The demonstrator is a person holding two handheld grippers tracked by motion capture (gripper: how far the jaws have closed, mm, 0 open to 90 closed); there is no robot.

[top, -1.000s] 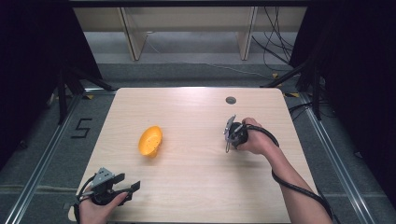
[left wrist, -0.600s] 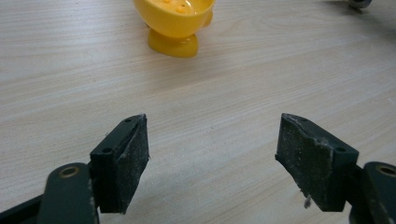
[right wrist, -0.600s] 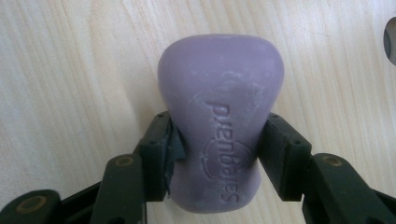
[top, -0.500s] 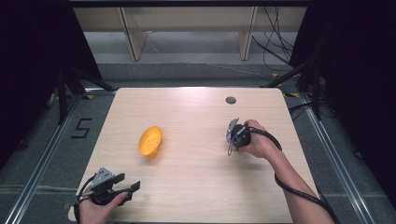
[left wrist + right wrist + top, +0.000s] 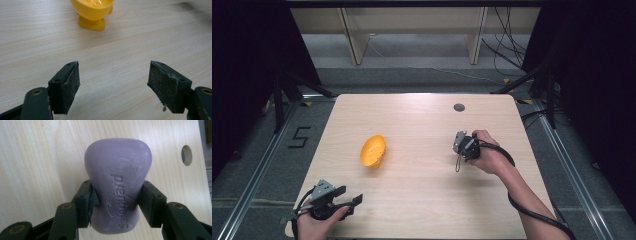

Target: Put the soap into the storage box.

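The right gripper (image 5: 115,202) is clamping one purple bar of soap (image 5: 118,182), its two pads pressing into the narrowed waist of the bar from either side. In the right gripper view the soap's long axis is running straight out along the jaws, the rounded far end pointing away from the hand over the pale wooden surface (image 5: 37,157), and the broad stamped face is turning up toward the camera, the raised lettering running lengthwise down the bar. A single round hole (image 5: 186,155) in the surface is sitting off to the upper right of the soap in that view.

From the high view, the right gripper (image 5: 458,152) is hanging over the right half of the surface (image 5: 422,200), the person's right hand (image 5: 487,156) wrapping its body; the soap itself is too small to make out there. One yellow bowl (image 5: 373,150) is lying tipped on its side left of centre, well apart from the soap, its long axis running roughly toward the far edge.

The left gripper (image 5: 349,196) is sitting at the near left corner, jaws standing wide apart with nothing between them. In the left gripper view (image 5: 113,85) the bowl (image 5: 92,11) is lying ahead, foot toward the camera.

Count: one soap, one bowl, two grippers.
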